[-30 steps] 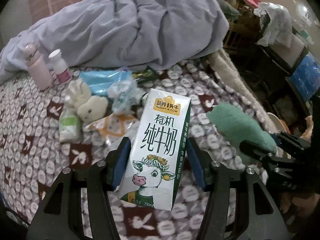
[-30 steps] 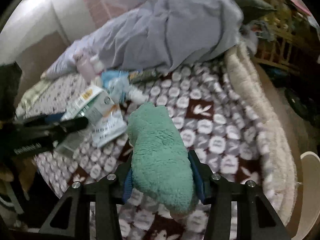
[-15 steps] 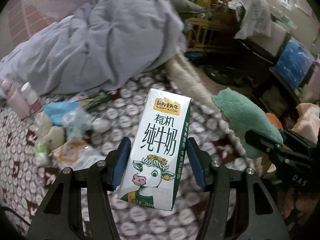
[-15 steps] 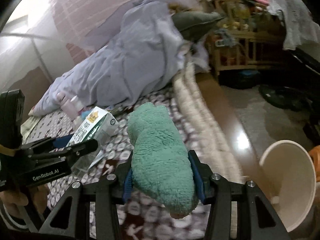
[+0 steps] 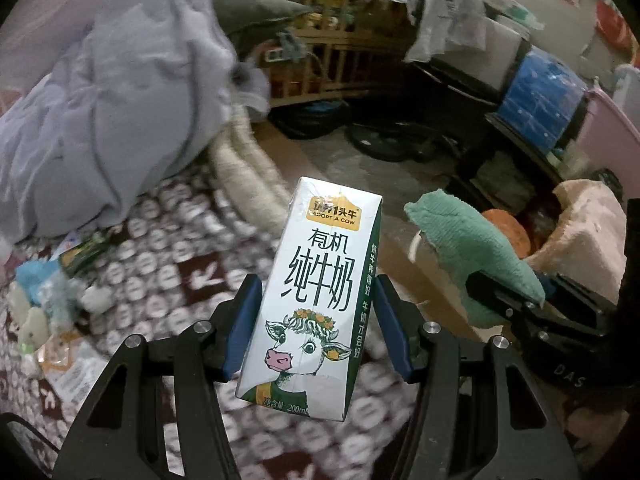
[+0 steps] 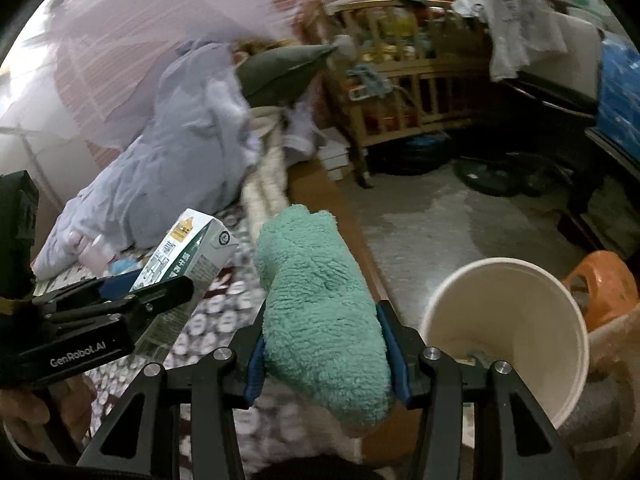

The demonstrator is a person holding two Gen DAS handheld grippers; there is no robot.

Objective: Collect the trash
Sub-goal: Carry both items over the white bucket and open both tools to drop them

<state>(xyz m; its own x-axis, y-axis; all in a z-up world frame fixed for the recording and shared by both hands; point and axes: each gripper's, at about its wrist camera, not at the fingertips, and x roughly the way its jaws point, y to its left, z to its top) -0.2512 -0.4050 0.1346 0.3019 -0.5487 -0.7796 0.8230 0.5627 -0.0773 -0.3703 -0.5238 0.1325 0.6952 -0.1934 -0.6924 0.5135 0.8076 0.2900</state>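
Note:
My left gripper (image 5: 316, 328) is shut on a white and green milk carton (image 5: 316, 292) with a cow picture, held upright above the bed's edge. The carton also shows in the right wrist view (image 6: 180, 264). My right gripper (image 6: 324, 352) is shut on a fluffy green cloth (image 6: 320, 312), which also shows at the right of the left wrist view (image 5: 472, 252). A cream bin (image 6: 504, 332) stands on the floor just right of the right gripper, its mouth open upward.
More wrappers and small soft toys (image 5: 52, 300) lie on the patterned bedspread (image 5: 180, 272) at the left. A grey duvet (image 5: 120, 92) is heaped behind. A wooden cot (image 6: 404, 84), an orange stool (image 6: 600, 280) and dark clutter stand on the floor.
Both grippers have swung right, away from the bed's litter toward the floor side, each still holding its item. The cream bin has come closer in the right wrist view.

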